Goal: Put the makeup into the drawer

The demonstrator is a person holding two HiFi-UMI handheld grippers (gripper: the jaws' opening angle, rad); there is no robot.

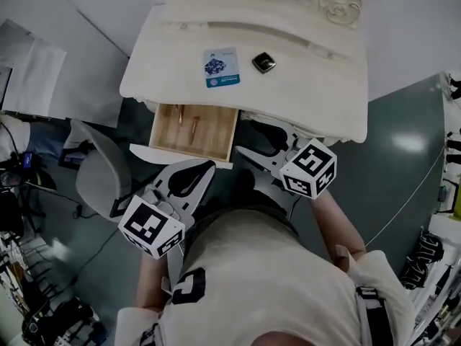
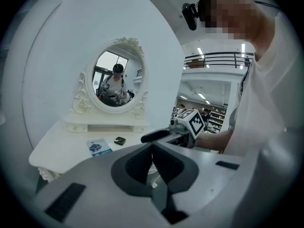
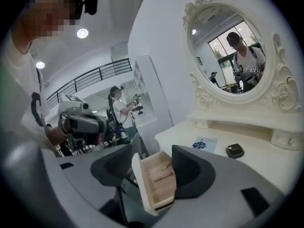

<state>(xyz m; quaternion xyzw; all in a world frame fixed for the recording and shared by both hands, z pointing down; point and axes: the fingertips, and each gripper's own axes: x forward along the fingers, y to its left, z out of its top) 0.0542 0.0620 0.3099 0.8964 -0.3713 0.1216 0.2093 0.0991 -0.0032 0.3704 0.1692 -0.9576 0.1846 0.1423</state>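
Observation:
An open wooden drawer (image 1: 158, 125) juts from the white vanity table (image 1: 317, 85). Two slim makeup sticks (image 1: 194, 127) lie inside it. On the tabletop sit a small black compact (image 1: 264, 63) and a blue-printed packet (image 1: 220, 67). My right gripper (image 1: 245, 138) hovers just right of the drawer, open and empty. In the right gripper view the drawer (image 3: 142, 184) shows beyond and between the spread jaws of the right gripper (image 3: 152, 171), untouched. My left gripper (image 1: 202, 170) hangs below the drawer's front, shut on nothing. The left gripper (image 2: 153, 152) has its pads meeting.
An oval mirror (image 2: 117, 82) in an ornate frame stands at the table's back. A grey chair (image 1: 101, 171) is left of the drawer. Shelves and gear (image 1: 432, 258) line the room's right edge. Another person (image 3: 118, 113) stands far off.

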